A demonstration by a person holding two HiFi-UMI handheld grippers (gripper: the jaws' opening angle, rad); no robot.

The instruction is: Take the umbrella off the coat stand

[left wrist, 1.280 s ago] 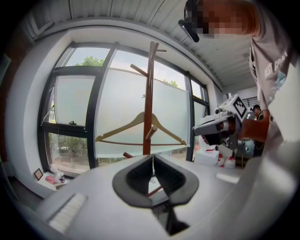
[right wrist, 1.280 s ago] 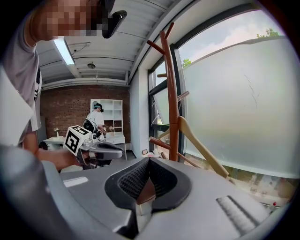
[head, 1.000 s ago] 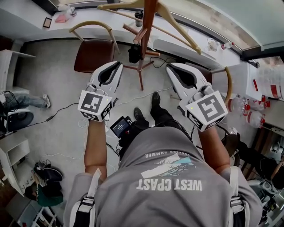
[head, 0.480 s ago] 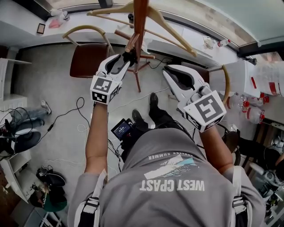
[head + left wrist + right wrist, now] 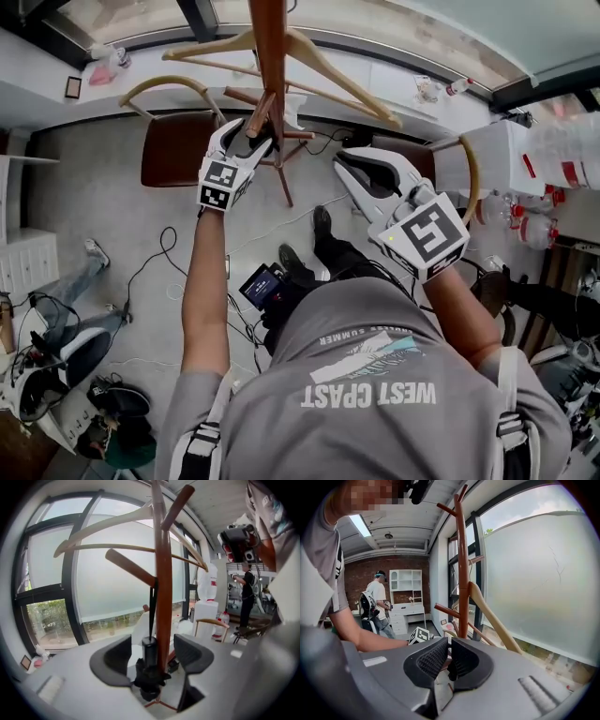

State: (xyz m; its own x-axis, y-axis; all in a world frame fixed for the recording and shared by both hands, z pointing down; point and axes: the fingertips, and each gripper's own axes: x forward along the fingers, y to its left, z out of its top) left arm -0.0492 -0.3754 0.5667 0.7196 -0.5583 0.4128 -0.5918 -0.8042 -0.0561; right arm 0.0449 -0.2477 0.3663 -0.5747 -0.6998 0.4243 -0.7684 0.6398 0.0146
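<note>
Two grippers are raised toward the wooden coat stand (image 5: 269, 37), which rises at the window. The left gripper (image 5: 246, 141) reaches up to the stand's pole, and its jaws have just been opening: in the left gripper view (image 5: 154, 656) they stand wide apart. Between them hangs the black folded umbrella (image 5: 149, 667), with the pole (image 5: 163, 597) just to its right. Neither pad presses on the umbrella, so the jaws have no hold of it. The umbrella hangs by a thin black strap (image 5: 152, 606) from one slanting peg (image 5: 129, 566), close against the pole and clear of the floor.

The right gripper (image 5: 349, 161) hovers beside the stand, apart from it. Its jaws (image 5: 446, 656) are drawn together with only a slit between the pads, gripping nothing.

A pale wooden hanger (image 5: 328, 66) rests high on the stand. A chair with a brown seat (image 5: 178, 145) stands on the floor below the left gripper.
</note>
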